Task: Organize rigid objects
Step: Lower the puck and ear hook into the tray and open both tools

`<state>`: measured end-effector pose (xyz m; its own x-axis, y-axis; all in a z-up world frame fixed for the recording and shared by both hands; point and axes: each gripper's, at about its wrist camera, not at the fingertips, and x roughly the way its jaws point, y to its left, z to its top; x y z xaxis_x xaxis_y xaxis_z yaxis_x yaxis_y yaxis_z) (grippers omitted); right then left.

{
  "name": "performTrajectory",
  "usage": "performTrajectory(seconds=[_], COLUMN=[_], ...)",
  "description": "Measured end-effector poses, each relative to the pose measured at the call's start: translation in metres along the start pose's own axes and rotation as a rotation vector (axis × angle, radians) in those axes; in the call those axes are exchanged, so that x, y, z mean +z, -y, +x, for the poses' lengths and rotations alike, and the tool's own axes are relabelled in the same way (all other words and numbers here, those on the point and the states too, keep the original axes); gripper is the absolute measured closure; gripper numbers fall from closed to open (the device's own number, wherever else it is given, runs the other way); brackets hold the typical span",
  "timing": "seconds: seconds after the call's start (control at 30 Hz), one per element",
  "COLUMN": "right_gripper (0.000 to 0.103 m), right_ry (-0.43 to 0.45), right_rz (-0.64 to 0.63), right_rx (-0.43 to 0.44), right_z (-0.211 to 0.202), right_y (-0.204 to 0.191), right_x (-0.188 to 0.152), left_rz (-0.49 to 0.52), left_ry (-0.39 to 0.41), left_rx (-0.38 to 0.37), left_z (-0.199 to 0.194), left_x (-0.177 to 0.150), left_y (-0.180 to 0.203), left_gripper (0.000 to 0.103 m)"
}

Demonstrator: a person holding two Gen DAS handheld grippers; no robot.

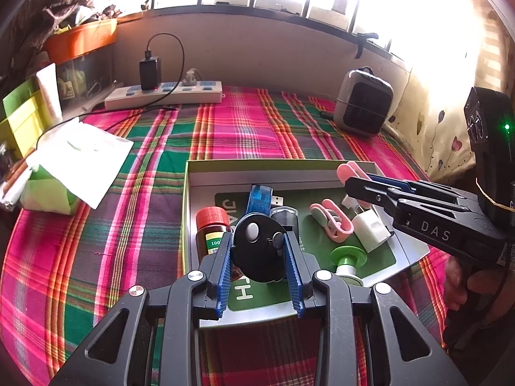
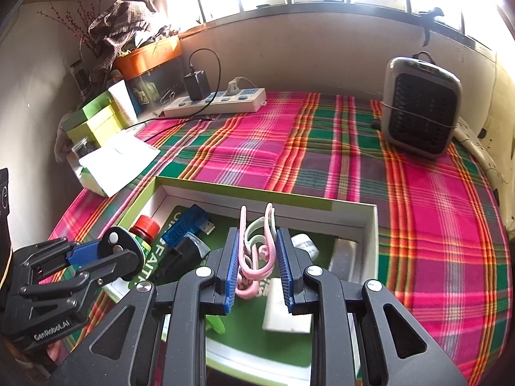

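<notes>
In the left wrist view my left gripper [image 1: 257, 239] is shut on a black oval fob [image 1: 254, 254] with a white button, held just above the near left part of an open box [image 1: 190, 193] with a green floor. In the box lie a red-capped bottle [image 1: 210, 228], a blue USB stick [image 1: 260, 194], a pink clip [image 1: 331, 222], a white plug [image 1: 370, 230] and a green suction knob [image 1: 347, 259]. My right gripper [image 2: 257, 233] is shut on another pink clip [image 2: 257, 257] over the box's middle. From the right it reaches over the box's far right corner [image 1: 349, 181].
The box sits on a pink and green plaid cloth [image 2: 434, 225]. A power strip [image 1: 161, 91] with a black charger lies at the back. A small grey heater [image 2: 418, 109] stands back right. White paper on a green carton [image 1: 80, 157] and stacked boxes crowd the left.
</notes>
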<state>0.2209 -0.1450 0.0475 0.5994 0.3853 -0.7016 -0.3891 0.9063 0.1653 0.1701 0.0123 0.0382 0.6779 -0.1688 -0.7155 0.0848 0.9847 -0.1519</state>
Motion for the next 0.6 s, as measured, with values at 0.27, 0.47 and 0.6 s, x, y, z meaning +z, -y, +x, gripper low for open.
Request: performTrajectory(seconds=[0.27,0.47,0.6], right_gripper=[0.079,0.079,0.079], right_ry=[-0.039,-0.055,-0.065], right_rz=[-0.009,-0.008,-0.019], right_rx=[0.0,-0.006,-0.01], right_z=[0.021,0.033,0.038], right_y=[-0.002,0.0,-0.001], right_x=[0.001,0.003,0.003], left_rz=[-0.004,-0.003,-0.007], left_ry=[-0.014,-0.023,-0.027], left_rx=[-0.008,-0.014,-0.021], left_z=[0.009,0.014,0.017], left_x=[0.002,0.002,0.001], left_y=[-0.003,-0.002,-0.002], left_gripper=[0.074,0.074,0.074])
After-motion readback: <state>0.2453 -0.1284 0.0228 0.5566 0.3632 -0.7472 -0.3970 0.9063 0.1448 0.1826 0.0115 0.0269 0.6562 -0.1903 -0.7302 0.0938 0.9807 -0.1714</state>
